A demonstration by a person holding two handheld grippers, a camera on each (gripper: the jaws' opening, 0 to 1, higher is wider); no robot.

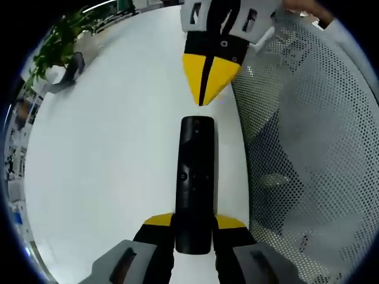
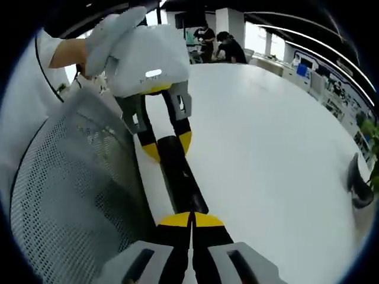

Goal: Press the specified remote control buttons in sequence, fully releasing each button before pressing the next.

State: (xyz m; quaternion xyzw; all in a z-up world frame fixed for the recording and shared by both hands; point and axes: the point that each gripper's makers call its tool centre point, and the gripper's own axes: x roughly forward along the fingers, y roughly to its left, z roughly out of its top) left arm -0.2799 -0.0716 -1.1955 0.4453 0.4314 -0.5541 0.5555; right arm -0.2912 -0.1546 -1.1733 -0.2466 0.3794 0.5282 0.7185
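Black and slim, the remote control (image 1: 196, 177) lies lengthwise on the white table (image 1: 112, 171), its near end clamped between the yellow-tipped jaws of the left gripper (image 1: 193, 223). The right gripper (image 1: 205, 83) points at the remote's far end with its jaws pressed together, tips just off the plastic. A perforated grey chair back (image 1: 308, 154) crowds the table edge beside the remote. A potted plant (image 1: 56, 44) stands well apart, and people (image 2: 219, 41) sit at the far side.

left gripper (image 1: 193, 228) clamped on the remote (image 1: 196, 177), right gripper (image 2: 191, 223) closed, tips at its far end
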